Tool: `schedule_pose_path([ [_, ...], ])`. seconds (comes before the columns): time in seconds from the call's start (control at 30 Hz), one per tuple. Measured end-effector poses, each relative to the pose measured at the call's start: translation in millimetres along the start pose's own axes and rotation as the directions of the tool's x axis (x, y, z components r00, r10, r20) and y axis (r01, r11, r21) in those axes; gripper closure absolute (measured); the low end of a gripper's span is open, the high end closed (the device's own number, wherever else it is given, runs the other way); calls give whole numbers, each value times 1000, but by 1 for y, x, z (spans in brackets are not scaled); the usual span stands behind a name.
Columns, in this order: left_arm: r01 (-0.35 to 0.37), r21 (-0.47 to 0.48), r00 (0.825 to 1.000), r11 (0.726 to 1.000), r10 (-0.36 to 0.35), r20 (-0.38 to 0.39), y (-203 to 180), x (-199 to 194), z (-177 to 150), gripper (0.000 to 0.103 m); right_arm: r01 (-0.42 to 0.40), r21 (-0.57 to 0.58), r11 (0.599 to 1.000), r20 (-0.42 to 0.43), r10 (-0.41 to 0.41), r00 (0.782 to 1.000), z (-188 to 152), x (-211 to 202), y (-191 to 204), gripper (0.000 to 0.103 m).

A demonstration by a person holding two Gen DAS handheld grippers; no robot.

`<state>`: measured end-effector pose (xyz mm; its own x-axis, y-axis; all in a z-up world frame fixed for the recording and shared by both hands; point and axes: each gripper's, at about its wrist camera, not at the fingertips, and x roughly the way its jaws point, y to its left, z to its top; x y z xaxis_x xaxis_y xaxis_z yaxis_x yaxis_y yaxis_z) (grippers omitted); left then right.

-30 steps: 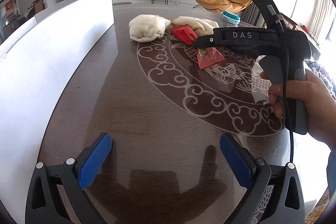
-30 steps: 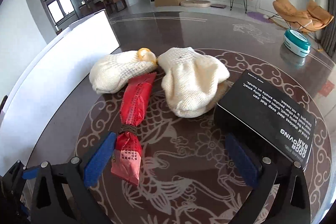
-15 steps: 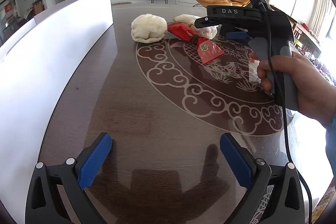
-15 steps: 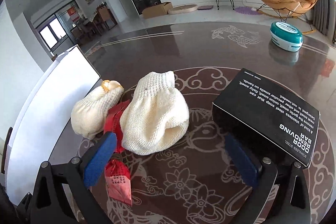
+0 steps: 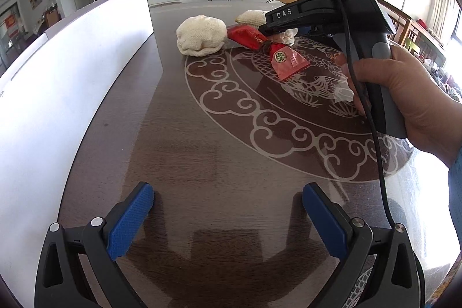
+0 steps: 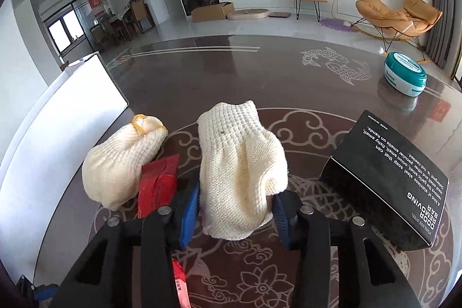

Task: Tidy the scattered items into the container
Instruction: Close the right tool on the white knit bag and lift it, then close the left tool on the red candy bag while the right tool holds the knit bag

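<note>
Our right gripper (image 6: 235,210) is closing on the nearer cream glove (image 6: 239,172), whose cuff sits between its blue pads. The other glove (image 6: 121,160), red packet (image 6: 157,186), black box (image 6: 387,181) and teal tin (image 6: 405,74) lie around it, seemingly nothing yet in the white container (image 5: 72,82) to its left. Our left gripper (image 5: 228,221) hovers open nearer us, empty.

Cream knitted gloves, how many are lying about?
2. One cream knitted glove sits between the closing right gripper's jaws; the other lies left, beside the red packet.
</note>
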<state>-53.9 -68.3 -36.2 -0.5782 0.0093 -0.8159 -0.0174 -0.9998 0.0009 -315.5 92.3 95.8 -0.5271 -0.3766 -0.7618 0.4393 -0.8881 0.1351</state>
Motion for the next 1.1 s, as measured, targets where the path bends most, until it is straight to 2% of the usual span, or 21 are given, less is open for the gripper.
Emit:
schedule_pose_path([
  [0.13, 0, 0, 1000, 1000, 0, 0, 0, 0, 0, 0, 1, -108, 994, -14, -3, 1000, -15, -6, 22, 61],
  [0.47, 10, -8, 1000, 1000, -10, 4, 1, -2, -2, 0, -97, -220, 971, -42, 89, 995, -88, -52, 54, 61],
  [0.57, 6, -5, 1000, 1000, -6, 2, 0, -2, -2, 0, -38, -204, 978, -27, 33, 999, -108, -70, 50, 61],
  [0.67, 1, 0, 1000, 1000, -1, 0, -1, -1, -2, 0, 53, -70, 996, -11, -54, 998, -131, -94, 12, 61],
  [0.77, 0, 2, 1000, 1000, 0, -1, -1, -2, -1, 0, 142, 28, 989, -7, -142, 990, -157, -122, -29, 61],
  [0.87, 6, 5, 1000, 1000, -6, -2, -1, -2, -1, 0, 210, 50, 976, -16, -210, 978, -184, -153, -52, 60],
  [0.97, 75, 18, 997, 997, -75, 0, -5, -8, -7, 0, 243, 71, 968, -18, -242, 970, -209, -180, -61, 60],
  [1.1, 166, -23, 986, 986, -165, 8, -21, -19, -14, 0, 247, 117, 962, -9, -248, 969, -227, -198, -64, 60],
])
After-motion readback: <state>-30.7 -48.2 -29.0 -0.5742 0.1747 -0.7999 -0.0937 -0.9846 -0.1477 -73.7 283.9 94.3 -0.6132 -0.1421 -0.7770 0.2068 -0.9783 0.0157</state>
